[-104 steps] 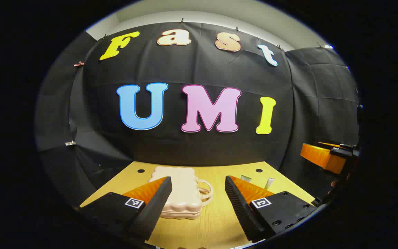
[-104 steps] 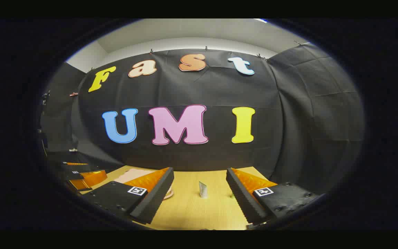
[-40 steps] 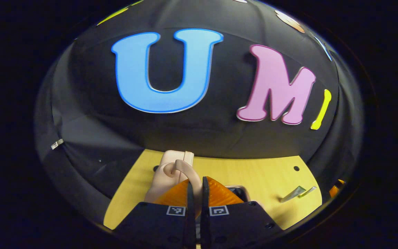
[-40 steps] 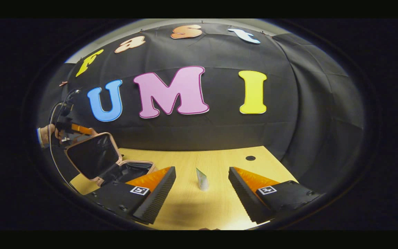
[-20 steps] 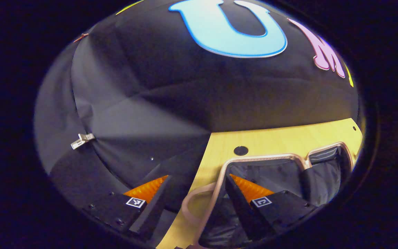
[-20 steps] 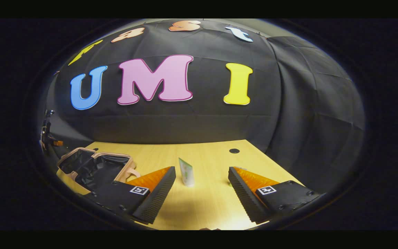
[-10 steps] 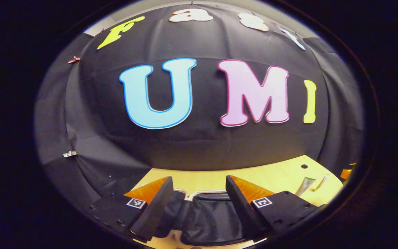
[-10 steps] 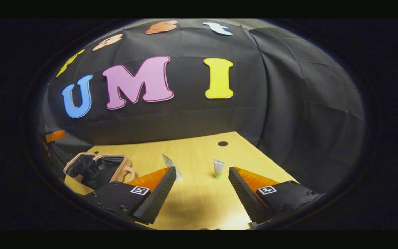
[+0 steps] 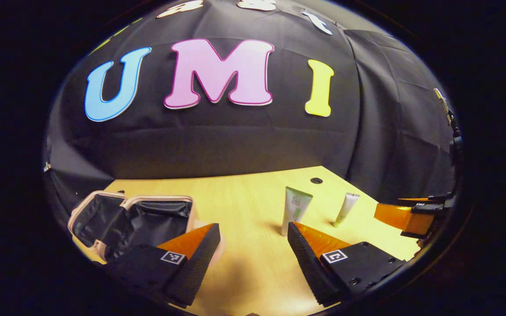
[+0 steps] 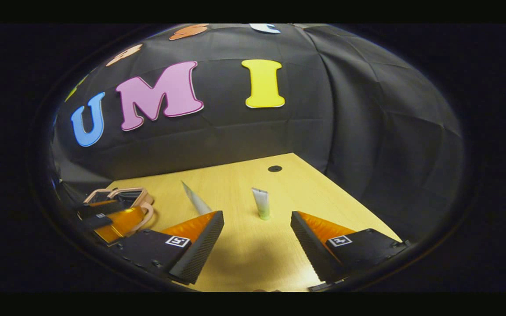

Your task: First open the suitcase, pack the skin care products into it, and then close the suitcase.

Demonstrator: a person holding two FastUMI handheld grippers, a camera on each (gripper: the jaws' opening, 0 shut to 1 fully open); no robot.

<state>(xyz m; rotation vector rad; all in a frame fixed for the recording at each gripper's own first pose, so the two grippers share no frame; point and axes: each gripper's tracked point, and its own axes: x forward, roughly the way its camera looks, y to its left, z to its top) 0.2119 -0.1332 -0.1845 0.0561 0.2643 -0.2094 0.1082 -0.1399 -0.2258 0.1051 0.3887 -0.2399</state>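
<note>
Lying open on the pale yellow wooden table [image 9: 244,263], one pink hard-shell suitcase with a black fabric lining [image 9: 130,219] sits at about eight o'clock in the left gripper view, its two halves spread side by side, both lined compartments facing up and nothing visible inside them. Two skin care tubes stand upright on the tabletop, apart from the case and from each other: one wider white tube with a green panel [image 9: 296,208] at roughly four o'clock from the middle of that view, just behind the left gripper's right-hand finger, and one slimmer white tube with a pale green cap end [image 9: 346,210] a little farther toward three o'clock. The left gripper [image 9: 253,259] hangs above bare table with its jaws spread wide and nothing between them. At the three o'clock edge of the same view the right gripper [image 9: 404,215] shows partly.

In the right gripper view, the right gripper [image 10: 257,245] also has its two fingers parted wide, empty, over the table. The slim tube [image 10: 261,203] stands near twelve o'clock from the gap between them, and the wider tube [image 10: 196,199] appears tilted by the lens at about eleven o'clock. The suitcase [image 10: 123,195] lies at nine o'clock, partly hidden by the left gripper [image 10: 112,219]. Two round dark holes mark the table's far side, one [image 9: 316,180] near the tubes, one [image 9: 120,192] half hidden behind the case.
</note>
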